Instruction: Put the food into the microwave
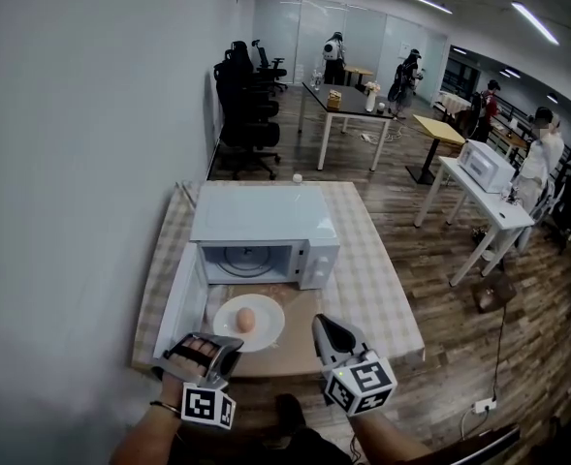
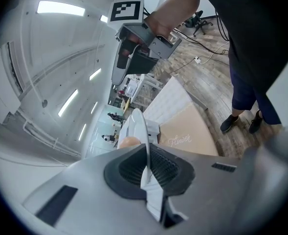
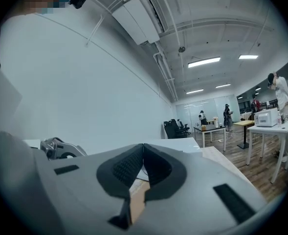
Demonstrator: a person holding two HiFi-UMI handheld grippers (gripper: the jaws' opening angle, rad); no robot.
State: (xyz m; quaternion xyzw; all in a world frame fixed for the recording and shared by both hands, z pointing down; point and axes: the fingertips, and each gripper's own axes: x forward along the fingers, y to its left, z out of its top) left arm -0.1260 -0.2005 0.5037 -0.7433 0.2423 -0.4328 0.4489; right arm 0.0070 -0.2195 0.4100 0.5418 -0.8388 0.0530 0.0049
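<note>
A white microwave (image 1: 263,226) stands on the checked table, its door (image 1: 183,298) swung open to the left. In front of it a white plate (image 1: 266,329) with a round tan piece of food (image 1: 246,319) lies over a brown mat (image 1: 290,356). My left gripper (image 1: 227,349) is shut on the plate's near-left rim; in the left gripper view the thin rim (image 2: 136,126) runs between the pads (image 2: 156,168), with the food (image 2: 129,142) behind. My right gripper (image 1: 324,327) hovers to the right of the plate, shut and holding nothing (image 3: 143,155).
A white wall runs close along the left. The checked cloth (image 1: 377,289) ends at the table's right edge above wooden floor. Farther back are black office chairs (image 1: 246,105), desks, a second microwave (image 1: 486,166) on a white table, and several people.
</note>
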